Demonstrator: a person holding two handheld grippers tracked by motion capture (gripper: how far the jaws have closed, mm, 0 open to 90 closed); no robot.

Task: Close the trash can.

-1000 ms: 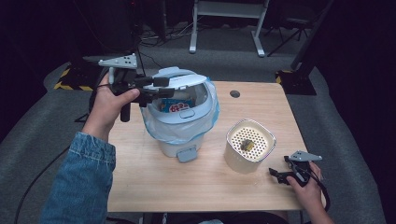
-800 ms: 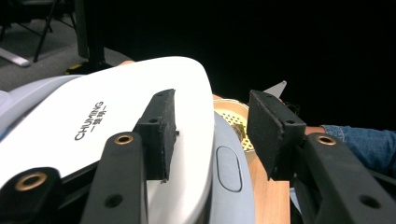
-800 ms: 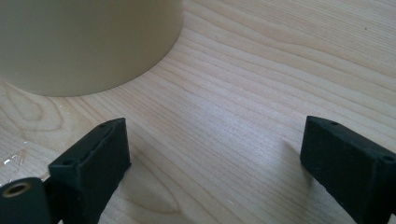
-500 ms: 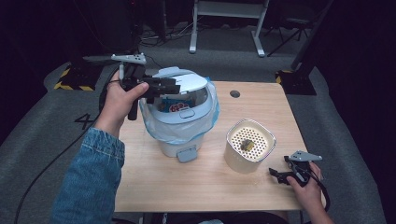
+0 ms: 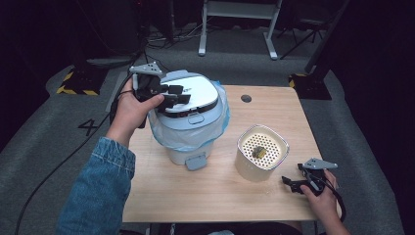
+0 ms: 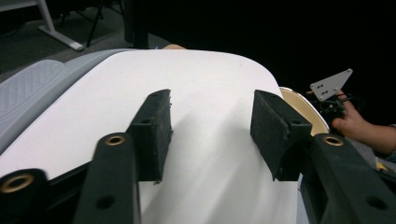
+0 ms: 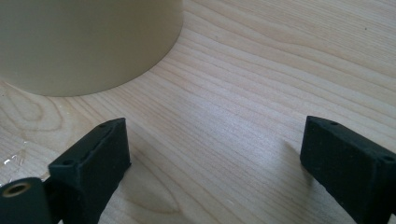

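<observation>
**High view: left tongs over the bin lid**

High view shows the left tongs (image 5: 178,95) lying across the white lid (image 5: 195,93) of the pedal bin (image 5: 188,122) at the table's (image 5: 161,196) back left. Their jaws have just been opening and stand apart with nothing between them, resting on the lid. The right tongs (image 5: 293,185) sit open on the table, just beside the cream perforated container (image 5: 262,152), gripping nothing.

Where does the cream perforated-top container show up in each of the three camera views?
High view: the cream perforated-top container stands right of centre on the table.
Left gripper view: its rim peeks out behind the right jaw.
Right gripper view: its smooth wall fills the upper left.
Shared landmark: the light wooden table.
</observation>
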